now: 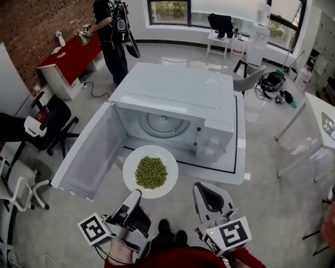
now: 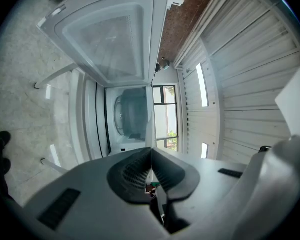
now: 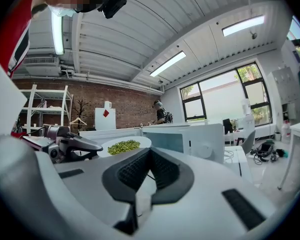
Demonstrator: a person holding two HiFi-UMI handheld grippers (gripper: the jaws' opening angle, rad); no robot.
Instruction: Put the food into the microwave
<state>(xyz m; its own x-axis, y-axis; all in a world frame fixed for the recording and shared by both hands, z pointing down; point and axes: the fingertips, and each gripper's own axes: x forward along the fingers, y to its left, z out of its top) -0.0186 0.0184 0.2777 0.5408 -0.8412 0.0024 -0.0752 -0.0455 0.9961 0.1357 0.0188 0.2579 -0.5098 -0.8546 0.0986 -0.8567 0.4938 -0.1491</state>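
Note:
A white plate [image 1: 130, 169] heaped with green peas [image 1: 151, 172] hangs level just in front of the open microwave [image 1: 178, 94]. My left gripper [image 1: 137, 195] is shut on the plate's near rim. In the left gripper view the thin plate edge [image 2: 151, 129] runs between the closed jaws of the left gripper [image 2: 151, 151], facing the cavity [image 2: 127, 116]. The door [image 1: 92, 149] swings out to the left, and the glass turntable [image 1: 166, 124] is bare. My right gripper [image 1: 205, 186] sits shut and empty to the right of the plate. From the right gripper [image 3: 150, 151] the peas [image 3: 124, 145] show on the left.
The microwave stands on a low white table [image 1: 241, 149]. A person [image 1: 109, 24] works at a red table [image 1: 72, 57] at the back left. Office chairs [image 1: 50, 124] stand at the left, a white table [image 1: 326, 124] at the right.

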